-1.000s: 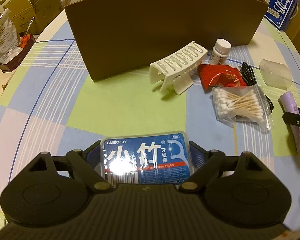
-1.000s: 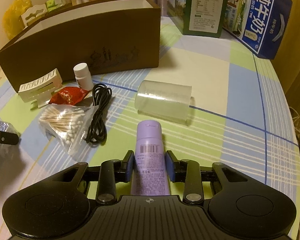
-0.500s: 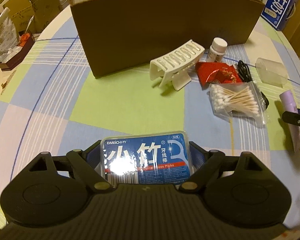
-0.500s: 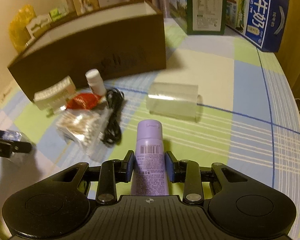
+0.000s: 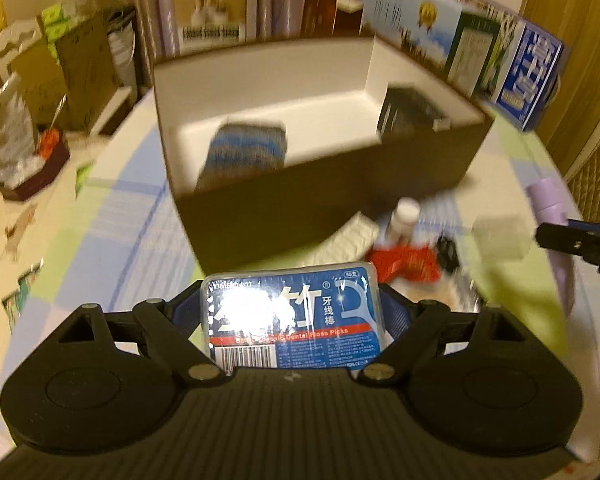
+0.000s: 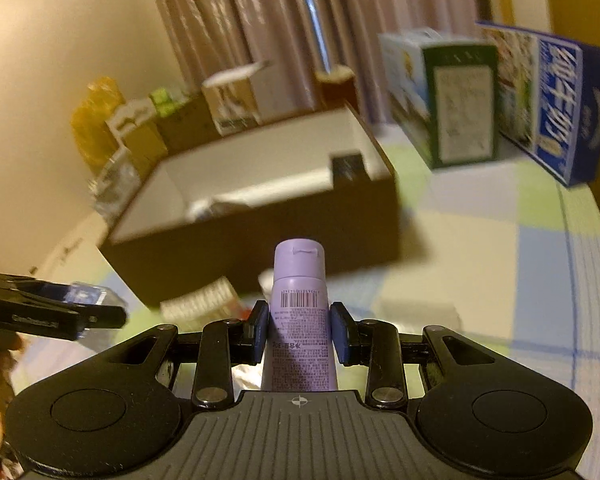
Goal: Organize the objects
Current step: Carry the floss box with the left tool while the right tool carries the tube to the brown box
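Currently, by view, with the box as landmark.

Left wrist view:
- Your left gripper (image 5: 291,312): clamped on the floss pack (image 5: 293,320), blue label up, held in front of the box's near wall and above the table (image 5: 99,248).
- Box (image 5: 320,200): brown outside, white inside, open top. A blue striped item (image 5: 245,150) lies inside toward the left end; a dark item (image 5: 410,114) stands inside at the right end. Both are too blurred to name.
- White bottle (image 5: 406,218): upright, just in front of the box's near wall toward the right.
- Red packet (image 5: 406,264): flat on the table, in front of the bottle and farther from the box.
- Clear cup (image 5: 500,236): on its side, right of the packet, apart from the box.
- Purple tube (image 5: 548,208): right of the box's near corner, held in your right gripper (image 5: 580,242), which enters from the right edge.
- Cartons (image 5: 480,52): standing behind and right of the box.

Right wrist view:
- Your right gripper (image 6: 300,330): closed on the purple tube (image 6: 300,312), cap pointing toward the box (image 6: 259,232), raised in front of its near wall.
- Your left gripper (image 6: 51,312): at the left edge, level with the box's near wall, with the floss pack (image 6: 85,294) in its grasp.
- White rack (image 6: 197,304): on the table at the foot of the box's near wall.
- Cartons (image 6: 500,108): right of the box, upright.
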Demonstrator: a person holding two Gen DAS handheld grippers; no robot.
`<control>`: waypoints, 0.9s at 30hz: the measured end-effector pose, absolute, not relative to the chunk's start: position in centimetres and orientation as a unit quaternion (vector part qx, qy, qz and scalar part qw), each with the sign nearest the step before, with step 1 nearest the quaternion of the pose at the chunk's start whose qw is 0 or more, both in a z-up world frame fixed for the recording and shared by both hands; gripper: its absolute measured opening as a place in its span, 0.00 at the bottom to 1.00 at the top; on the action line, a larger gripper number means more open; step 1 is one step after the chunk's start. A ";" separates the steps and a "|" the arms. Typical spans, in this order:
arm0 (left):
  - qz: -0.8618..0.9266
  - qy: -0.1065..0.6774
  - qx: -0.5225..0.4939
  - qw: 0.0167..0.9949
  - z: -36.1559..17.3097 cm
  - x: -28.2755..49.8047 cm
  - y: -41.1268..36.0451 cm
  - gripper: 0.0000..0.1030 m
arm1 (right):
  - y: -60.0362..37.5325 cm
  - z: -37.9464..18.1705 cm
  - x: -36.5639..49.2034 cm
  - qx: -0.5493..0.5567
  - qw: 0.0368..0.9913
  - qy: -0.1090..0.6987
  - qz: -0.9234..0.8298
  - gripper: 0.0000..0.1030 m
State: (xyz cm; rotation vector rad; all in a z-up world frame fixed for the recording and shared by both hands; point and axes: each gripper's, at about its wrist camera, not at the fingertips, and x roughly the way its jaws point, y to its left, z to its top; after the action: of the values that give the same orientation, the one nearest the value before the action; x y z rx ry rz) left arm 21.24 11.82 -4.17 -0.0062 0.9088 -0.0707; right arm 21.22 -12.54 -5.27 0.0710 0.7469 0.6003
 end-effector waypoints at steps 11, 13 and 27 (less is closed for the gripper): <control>-0.047 0.383 0.002 0.923 0.0 28.0 12.9 0.83 | -6.3 -0.4 28.4 0.031 0.894 0.295 0.337 0.29; -0.047 0.383 -0.002 0.923 0.1 29.5 13.2 0.83 | -5.3 -0.2 30.0 0.033 0.894 0.292 0.337 0.29; -0.042 0.400 0.012 0.915 -1.7 36.4 14.3 0.83 | -1.2 -2.3 37.2 0.010 0.897 0.311 0.315 0.29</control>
State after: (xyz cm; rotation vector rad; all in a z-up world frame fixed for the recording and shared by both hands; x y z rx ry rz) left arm 36.40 14.33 -1.74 0.0245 0.8235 -0.0858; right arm 37.19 -1.18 -2.27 0.0210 0.6442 0.6535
